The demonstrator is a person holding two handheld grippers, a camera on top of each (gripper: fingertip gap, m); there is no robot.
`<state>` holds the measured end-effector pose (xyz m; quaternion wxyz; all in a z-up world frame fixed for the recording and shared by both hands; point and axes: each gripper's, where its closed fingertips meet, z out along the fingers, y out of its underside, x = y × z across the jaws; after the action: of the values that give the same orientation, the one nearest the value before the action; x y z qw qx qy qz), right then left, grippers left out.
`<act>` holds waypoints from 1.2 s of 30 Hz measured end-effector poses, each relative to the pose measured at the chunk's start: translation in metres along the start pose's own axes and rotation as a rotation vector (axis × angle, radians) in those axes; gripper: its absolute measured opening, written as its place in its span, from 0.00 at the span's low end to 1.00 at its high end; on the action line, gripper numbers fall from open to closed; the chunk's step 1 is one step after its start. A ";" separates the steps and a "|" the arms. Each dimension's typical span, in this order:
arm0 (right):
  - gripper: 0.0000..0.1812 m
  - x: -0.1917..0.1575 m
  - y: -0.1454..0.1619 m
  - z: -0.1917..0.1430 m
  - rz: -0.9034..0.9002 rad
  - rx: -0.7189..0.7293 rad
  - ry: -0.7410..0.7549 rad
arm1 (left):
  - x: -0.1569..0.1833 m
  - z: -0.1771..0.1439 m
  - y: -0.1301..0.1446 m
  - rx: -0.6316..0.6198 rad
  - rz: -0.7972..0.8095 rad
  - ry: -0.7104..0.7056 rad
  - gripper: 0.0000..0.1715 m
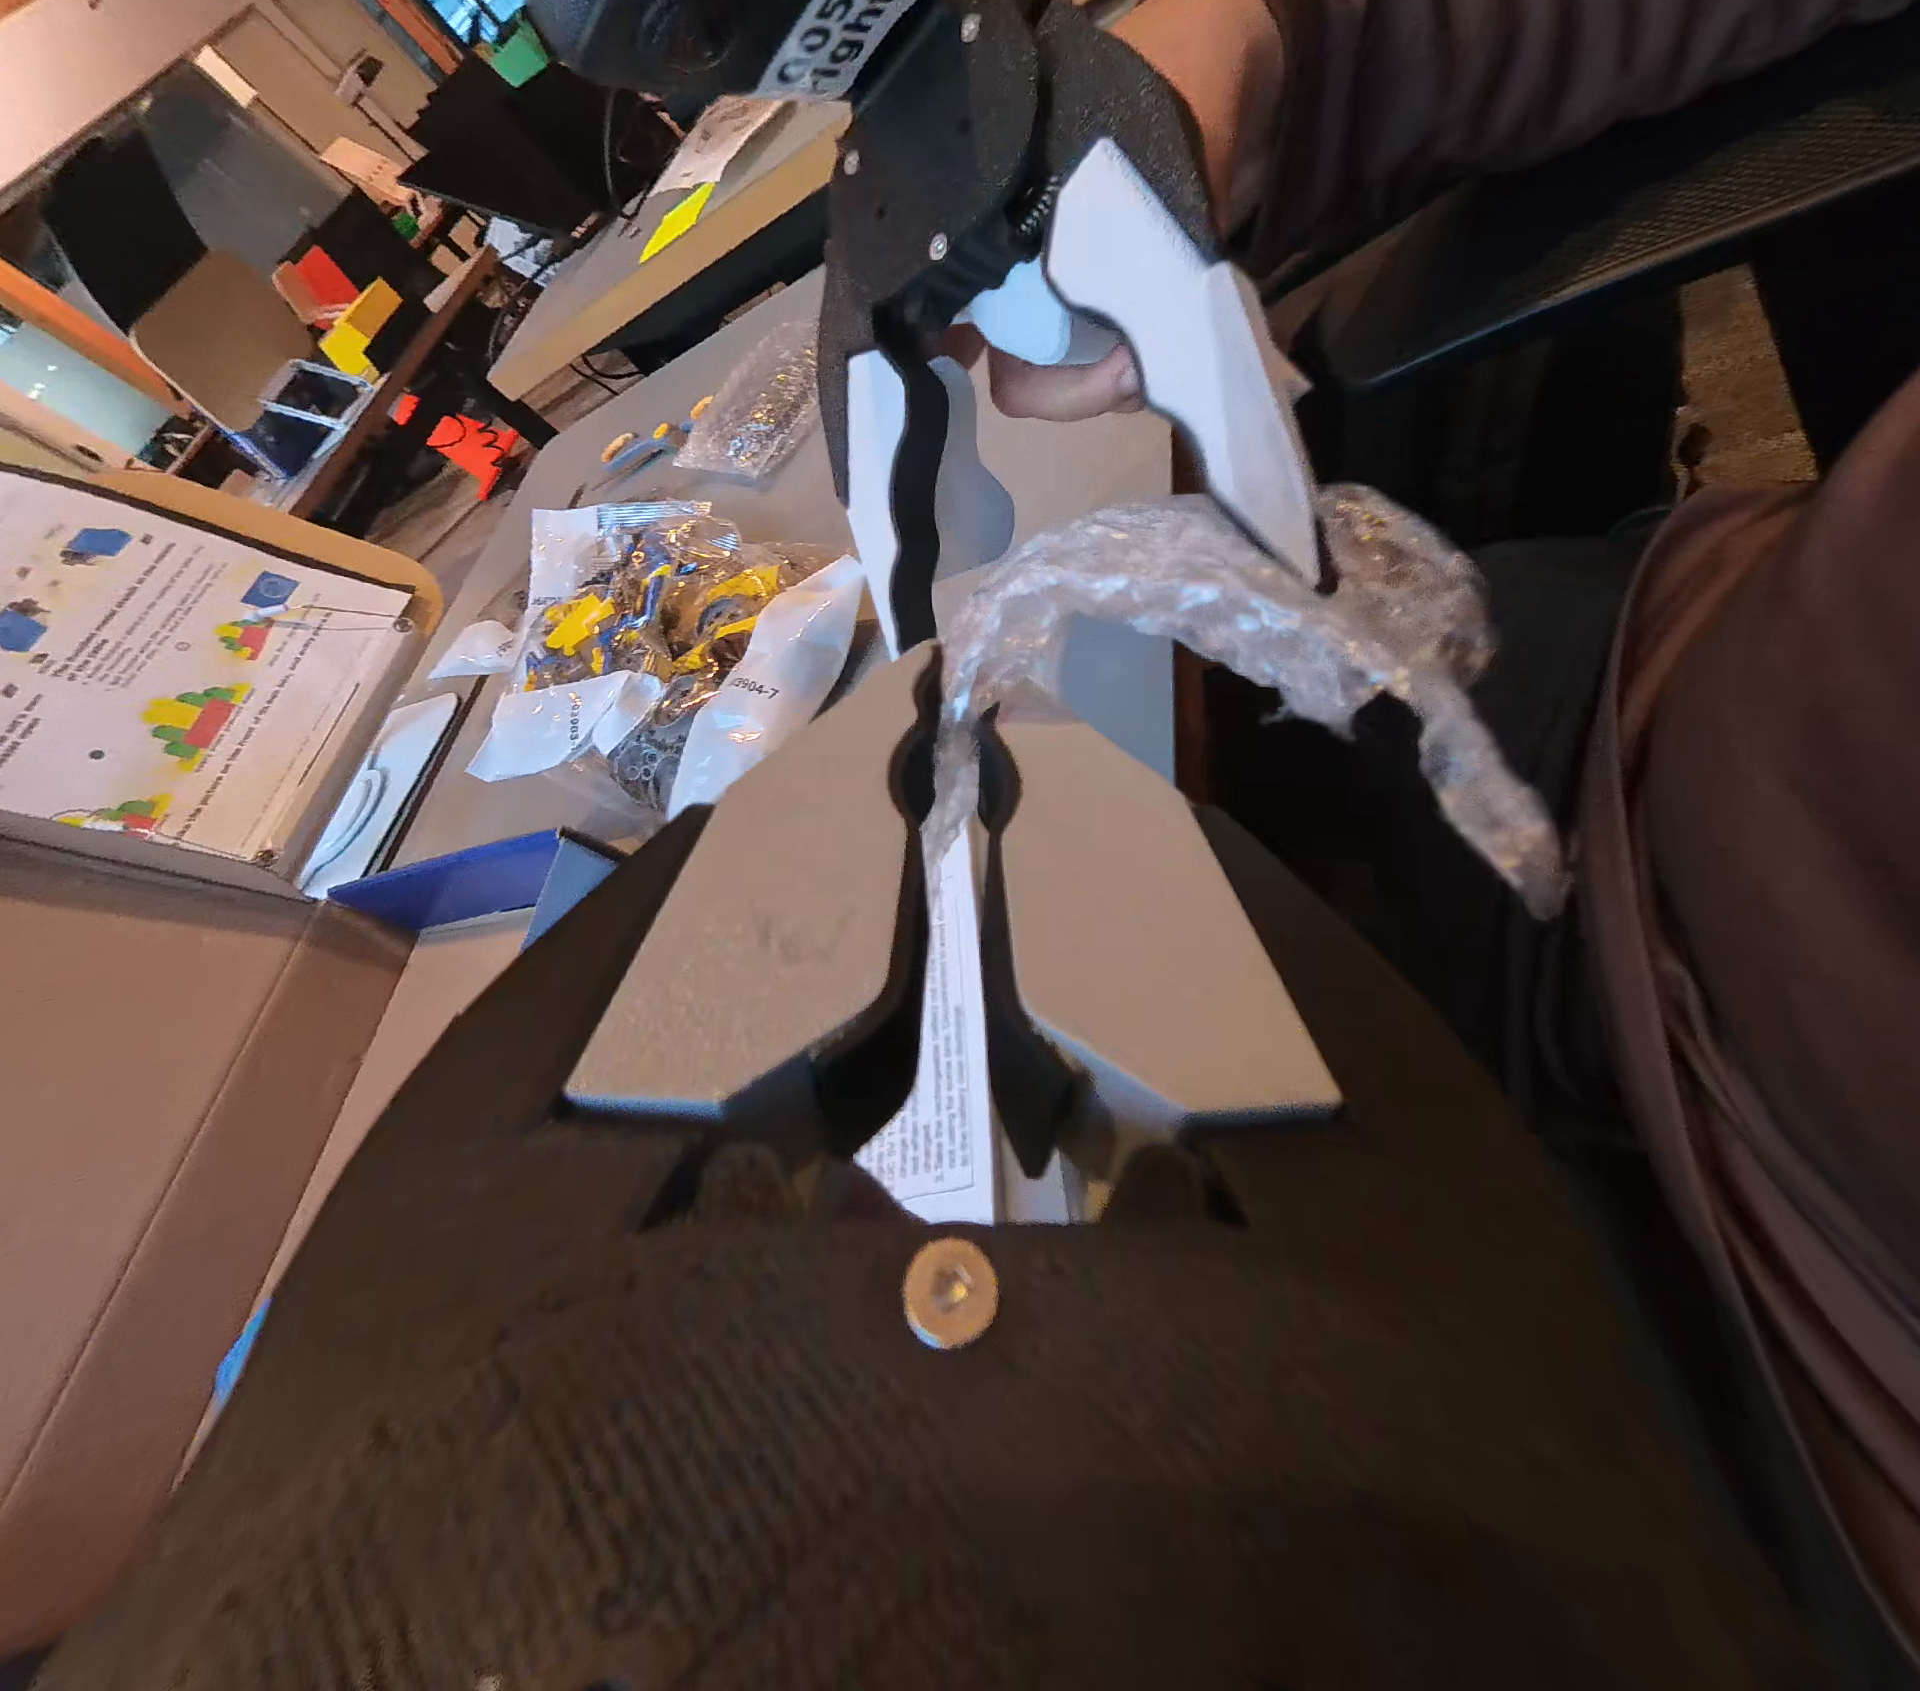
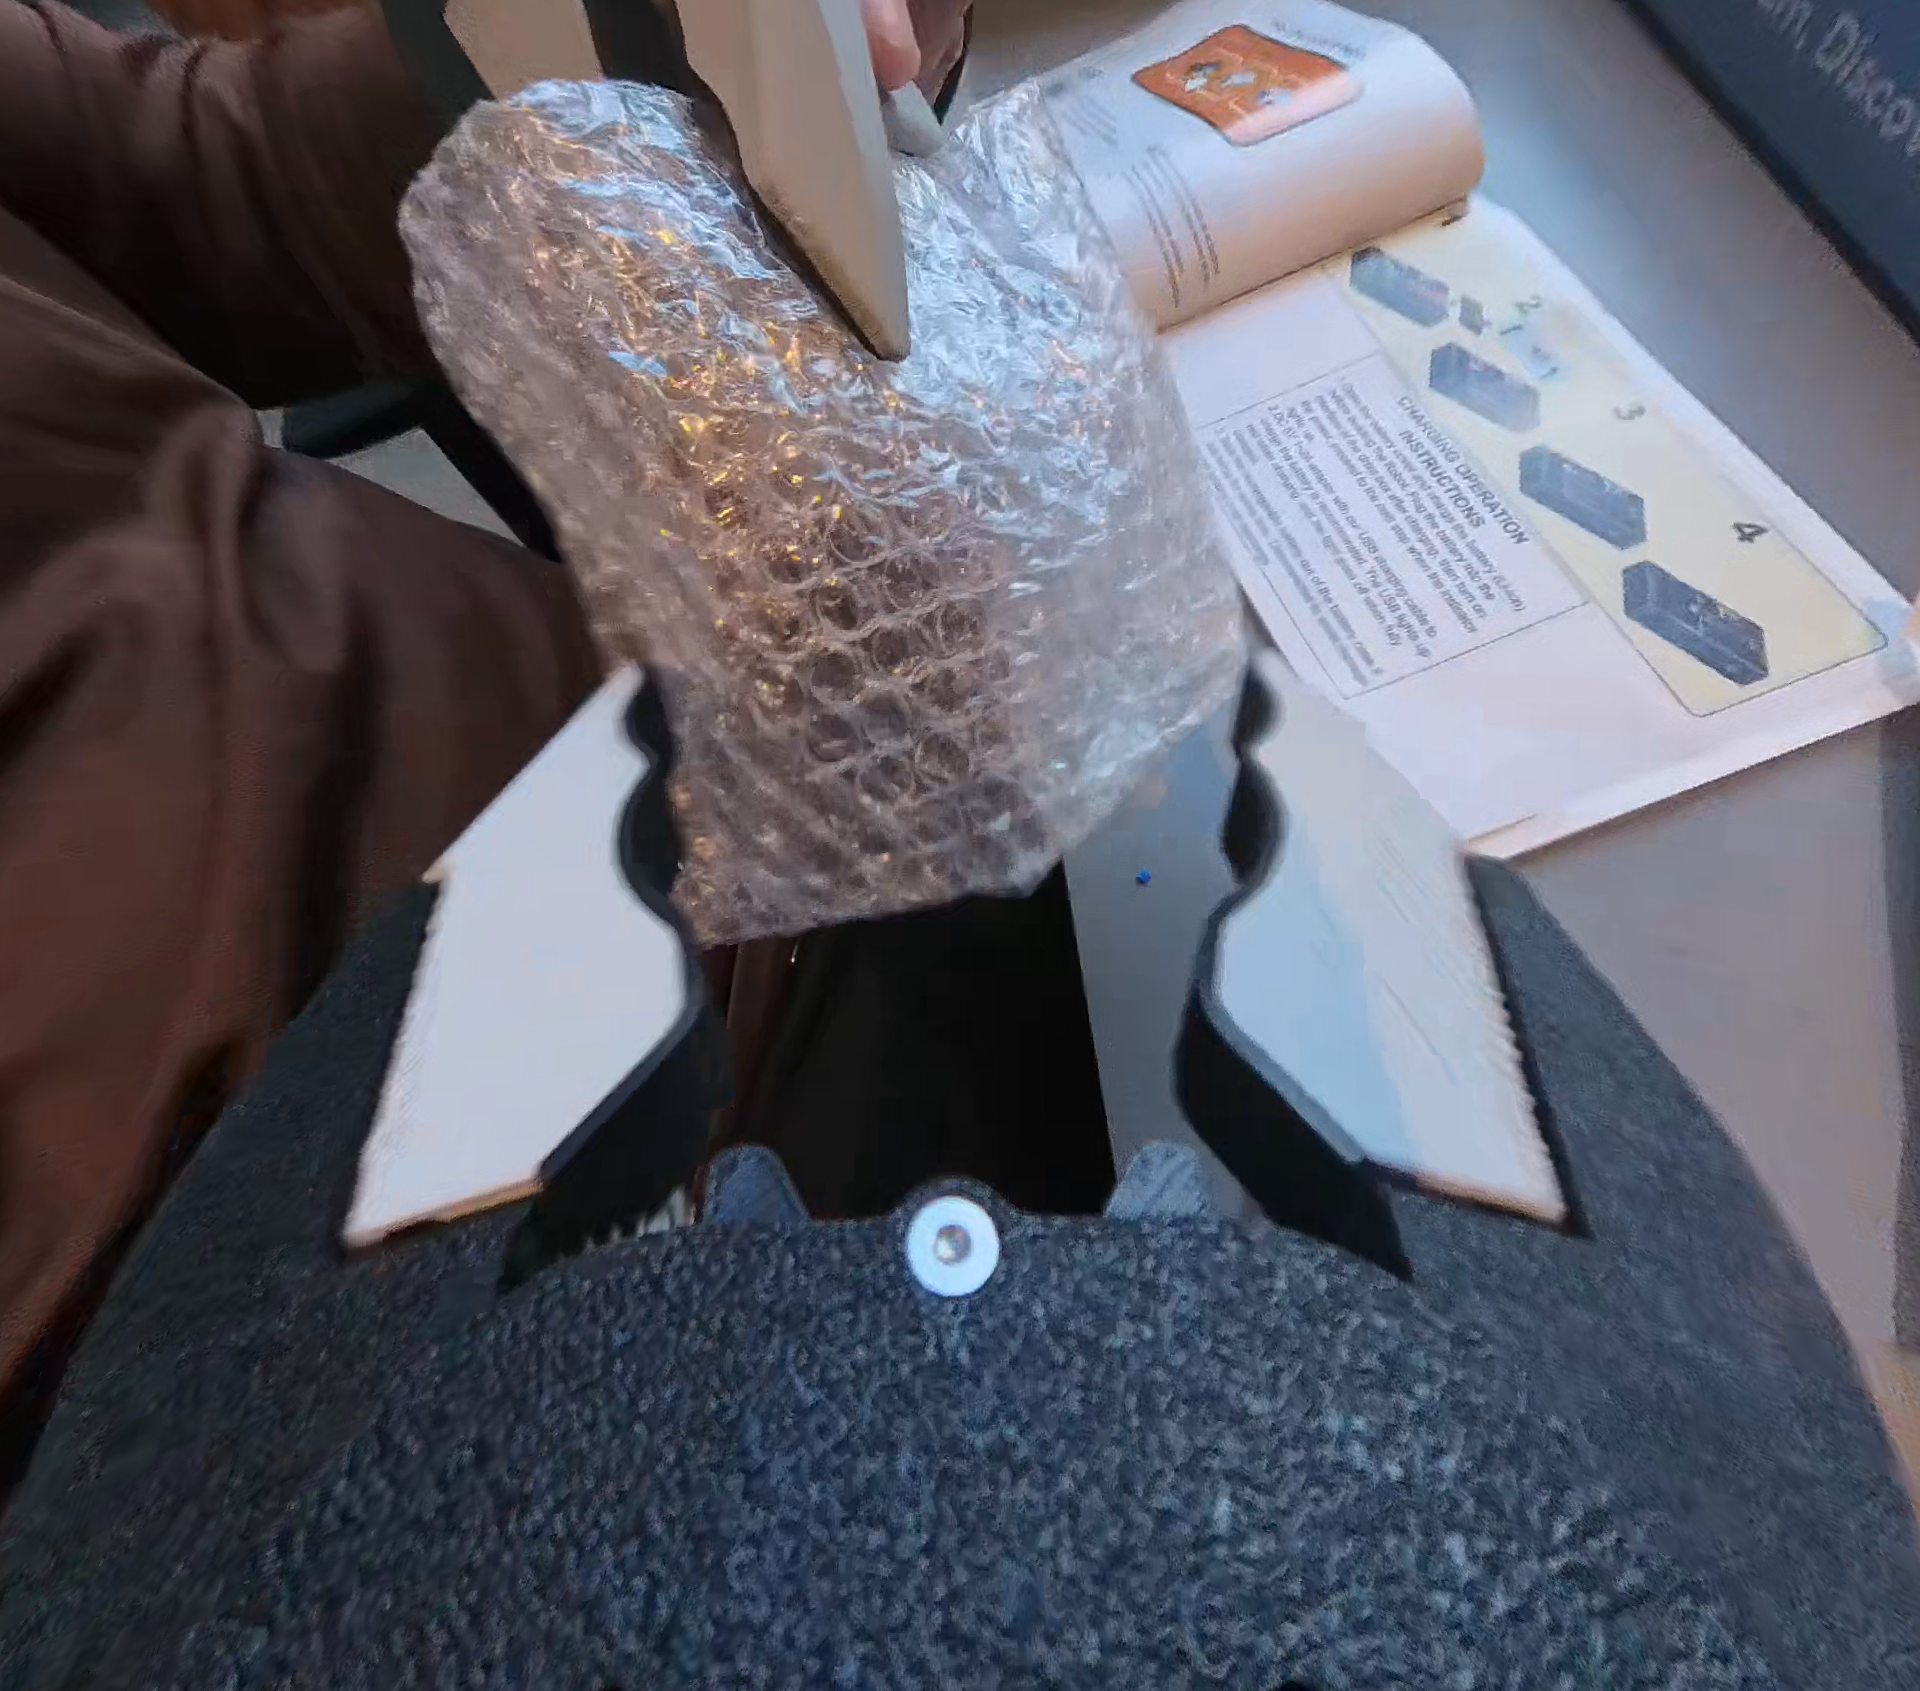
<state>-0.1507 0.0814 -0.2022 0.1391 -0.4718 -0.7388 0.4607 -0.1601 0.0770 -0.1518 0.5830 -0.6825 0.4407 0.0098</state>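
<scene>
Left gripper [image 1: 961,711] pinches one edge of the bubble wrap [image 2: 821,498], held in the air above the table [image 2: 1662,966] edge. Right gripper [image 2: 940,768] spread wide around the lower end, touching nothing. Advice: close squarely on the loose edge, avoid tearing.

We list what we cannot make out:
- Contents of the bubble wrap pouch [image 2: 831,519]: something dark shows through, kind unclear.
- Dark box [image 2: 1756,31]: cut off by the right edge.
- Pieces in the clear bags [image 1: 665,633]: too small to tell apart.
- Pinch of the left hand-held gripper [image 1: 961,706] on the wrap: partly hidden by its own fingers.
- Open booklet [image 2: 1257,166]: blurred, partly behind the wrap.
</scene>
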 end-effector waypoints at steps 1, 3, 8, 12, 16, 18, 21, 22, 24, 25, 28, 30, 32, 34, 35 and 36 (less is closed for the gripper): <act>0.45 -0.001 0.002 0.001 -0.010 -0.015 -0.004 | 0.002 0.001 0.000 -0.008 -0.003 0.011 0.00; 0.23 -0.002 0.008 0.000 -0.073 -0.055 0.009 | 0.006 0.000 0.001 -0.031 -0.017 0.039 0.00; 0.12 0.019 0.008 -0.012 -0.215 -0.097 0.220 | 0.007 -0.017 0.011 -0.060 -0.127 0.123 0.19; 0.07 0.029 0.003 -0.020 -0.261 -0.078 0.330 | -0.003 -0.034 0.000 0.027 -0.309 0.160 0.38; 0.06 0.022 -0.008 -0.018 -0.269 -0.039 0.326 | 0.008 -0.015 -0.001 -0.048 -0.330 0.164 0.48; 0.05 0.020 -0.006 -0.014 -0.266 -0.047 0.315 | 0.002 -0.002 0.017 -0.156 -0.274 0.064 0.35; 0.05 0.021 0.000 -0.011 -0.270 -0.064 0.319 | -0.004 0.004 0.023 -0.168 -0.311 0.041 0.14; 0.06 0.020 0.000 -0.010 -0.264 -0.057 0.309 | -0.004 0.003 0.023 -0.156 -0.334 0.052 0.10; 0.06 0.020 -0.002 -0.010 -0.257 -0.040 0.303 | -0.006 0.002 0.022 -0.136 -0.364 0.058 0.08; 0.06 0.021 -0.004 -0.010 -0.254 -0.030 0.300 | -0.008 0.001 0.022 -0.130 -0.371 0.052 0.06; 0.08 0.022 -0.005 -0.011 -0.247 -0.002 0.287 | -0.010 0.001 0.023 -0.121 -0.384 0.051 0.04; 0.09 0.023 -0.005 -0.012 -0.242 0.017 0.282 | -0.010 0.002 0.024 -0.119 -0.395 0.056 0.04; 0.11 0.024 -0.005 -0.014 -0.228 0.033 0.273 | -0.010 0.003 0.024 -0.112 -0.405 0.056 0.03; 0.15 0.024 -0.005 -0.016 -0.216 0.045 0.255 | -0.013 0.004 0.025 -0.113 -0.406 0.041 0.04; 0.16 0.023 -0.005 -0.017 -0.215 0.053 0.247 | -0.014 0.004 0.025 -0.110 -0.403 0.035 0.04; 0.15 0.022 -0.006 -0.018 -0.217 0.064 0.242 | -0.015 0.003 0.024 -0.102 -0.400 0.029 0.03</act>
<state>-0.1540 0.1089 -0.1926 0.2911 -0.4366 -0.7481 0.4061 -0.1827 0.0899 -0.1636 0.5317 -0.7850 0.3038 -0.0936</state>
